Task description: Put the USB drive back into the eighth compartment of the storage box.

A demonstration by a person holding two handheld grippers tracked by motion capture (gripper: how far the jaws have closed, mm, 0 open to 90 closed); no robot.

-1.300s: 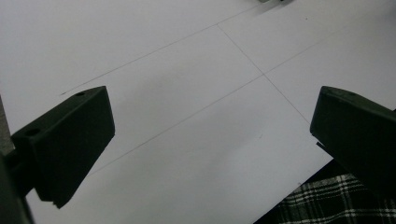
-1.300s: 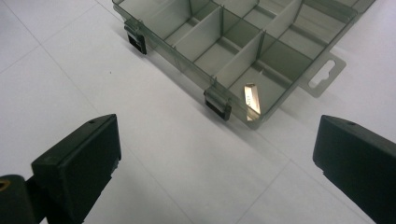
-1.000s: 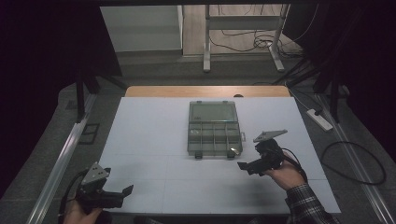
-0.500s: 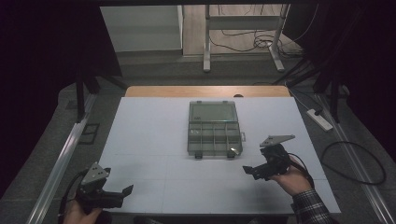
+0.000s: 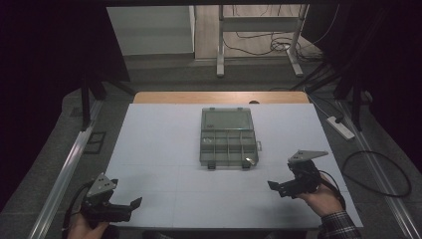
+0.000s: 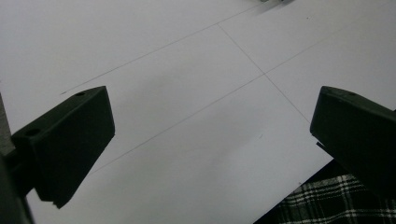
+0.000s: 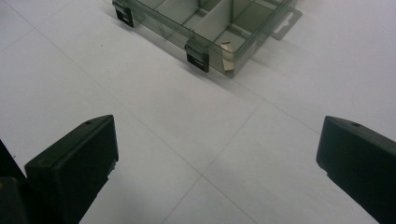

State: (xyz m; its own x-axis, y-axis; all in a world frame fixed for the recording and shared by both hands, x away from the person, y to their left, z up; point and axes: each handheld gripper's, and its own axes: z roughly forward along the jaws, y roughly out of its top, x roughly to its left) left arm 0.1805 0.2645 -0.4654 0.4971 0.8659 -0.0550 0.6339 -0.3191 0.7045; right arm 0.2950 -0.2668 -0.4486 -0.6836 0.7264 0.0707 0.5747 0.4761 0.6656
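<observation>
Left gripper: the left gripper point(image 5: 130, 205) is held at the near left corner of the desk point(image 5: 164, 144), its jaws spread wide and pointed to the right; nothing is gripped. In the left gripper view the gripper point(image 6: 212, 135) is seen above bare white desk surface point(image 6: 187, 93), with a patch of plaid sleeve point(image 6: 327, 200) past the desk edge.

Right gripper: the right gripper point(image 5: 275, 187) is held by a hand point(image 5: 318, 199) at the near right of the desk, jaws spread apart and empty, aimed to the left. In the right gripper view the gripper point(image 7: 217, 154) is seen over the desk surface point(image 7: 154, 121), with the box's near right corner beyond it; the two are well apart.

Organizer box: a clear, smoke-tinted compartment box point(image 5: 228, 137) lies flat at the middle of the desk, its lid open. Its long axis runs near to far; the lid is laid back toward the far side and the divided tray faces the near side.

Latches: two dark latches point(image 7: 197, 57) are set on the near edge of the box, pointing toward the person.

Contents: a small pale piece point(image 7: 227, 56) is seen in the near right compartment; what it is cannot be told.

Hang tab: a slotted tab point(image 7: 286, 23) sticks out from the right side of the box.

Far edge: a wooden strip point(image 5: 219, 97) is seen beyond the white surface.
</observation>
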